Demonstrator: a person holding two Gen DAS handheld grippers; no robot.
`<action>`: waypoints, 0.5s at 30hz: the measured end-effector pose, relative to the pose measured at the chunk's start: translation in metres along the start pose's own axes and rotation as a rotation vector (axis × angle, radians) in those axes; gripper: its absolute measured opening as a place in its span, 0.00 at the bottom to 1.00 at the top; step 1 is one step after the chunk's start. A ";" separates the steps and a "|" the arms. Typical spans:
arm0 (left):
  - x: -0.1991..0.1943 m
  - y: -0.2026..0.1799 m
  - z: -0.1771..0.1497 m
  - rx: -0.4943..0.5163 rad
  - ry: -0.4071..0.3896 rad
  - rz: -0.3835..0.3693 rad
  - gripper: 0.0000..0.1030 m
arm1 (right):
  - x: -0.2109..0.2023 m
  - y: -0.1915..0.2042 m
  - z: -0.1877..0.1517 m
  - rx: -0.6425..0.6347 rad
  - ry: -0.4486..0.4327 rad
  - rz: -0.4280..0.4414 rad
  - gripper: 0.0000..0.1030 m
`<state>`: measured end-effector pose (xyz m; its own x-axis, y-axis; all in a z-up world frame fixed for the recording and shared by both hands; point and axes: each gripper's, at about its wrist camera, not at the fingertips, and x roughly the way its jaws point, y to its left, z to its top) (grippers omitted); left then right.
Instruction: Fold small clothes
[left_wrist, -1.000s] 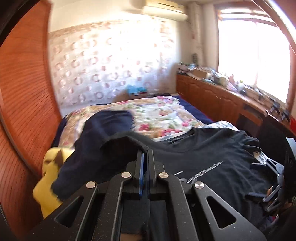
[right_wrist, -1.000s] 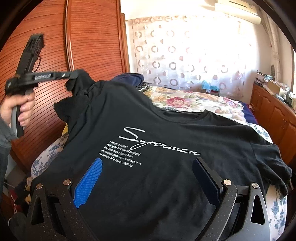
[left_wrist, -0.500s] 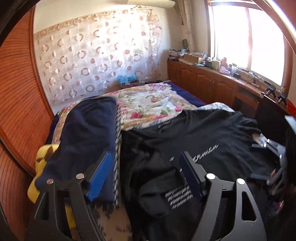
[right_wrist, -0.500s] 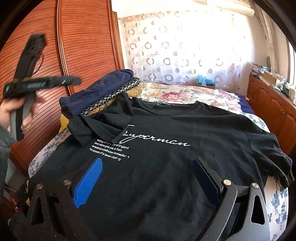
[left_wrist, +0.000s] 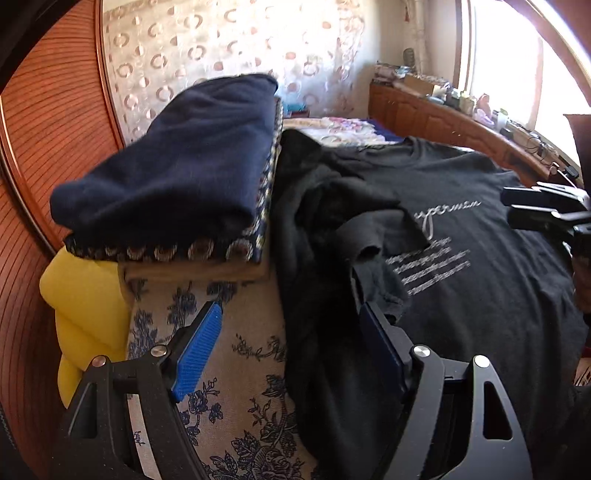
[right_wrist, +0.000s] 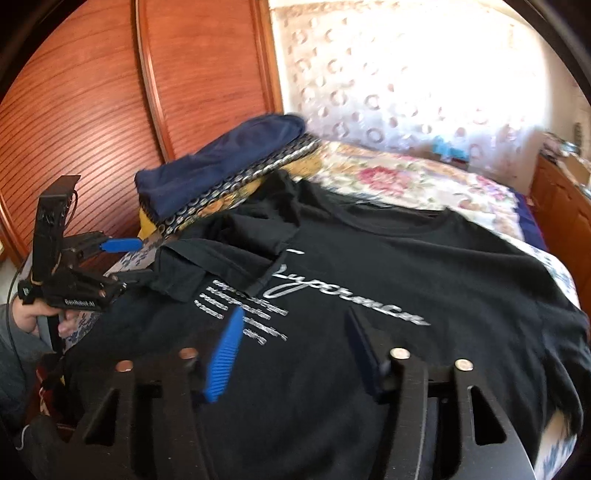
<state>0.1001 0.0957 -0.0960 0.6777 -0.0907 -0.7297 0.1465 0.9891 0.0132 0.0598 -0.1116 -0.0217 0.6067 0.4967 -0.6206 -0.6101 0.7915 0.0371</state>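
Right gripper (right_wrist: 291, 354) closing above black T-shirt (right_wrist: 406, 280)

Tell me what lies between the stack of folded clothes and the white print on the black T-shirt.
The T-shirt's folded-over sleeve, lying crumpled on the chest. It sits between the stack and the print; both wrist views show it.

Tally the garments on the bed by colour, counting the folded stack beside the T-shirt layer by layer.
Black: 1, the T-shirt
Navy: 1, the top folded garment
Navy with ring pattern: 1, the folded piece under it
Tan: 1, the bottom folded layer
Total: 4
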 end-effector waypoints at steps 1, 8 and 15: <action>0.002 0.000 -0.001 -0.003 0.004 0.000 0.76 | 0.007 0.000 0.004 -0.003 0.018 0.015 0.49; 0.019 0.003 -0.005 -0.029 0.072 0.004 0.77 | 0.070 0.013 0.028 -0.036 0.134 0.073 0.44; 0.020 0.010 -0.006 -0.052 0.080 -0.002 0.82 | 0.116 0.016 0.038 -0.064 0.182 0.034 0.35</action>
<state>0.1113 0.1042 -0.1145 0.6171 -0.0852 -0.7822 0.1087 0.9938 -0.0225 0.1394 -0.0277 -0.0629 0.4866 0.4455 -0.7515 -0.6632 0.7483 0.0142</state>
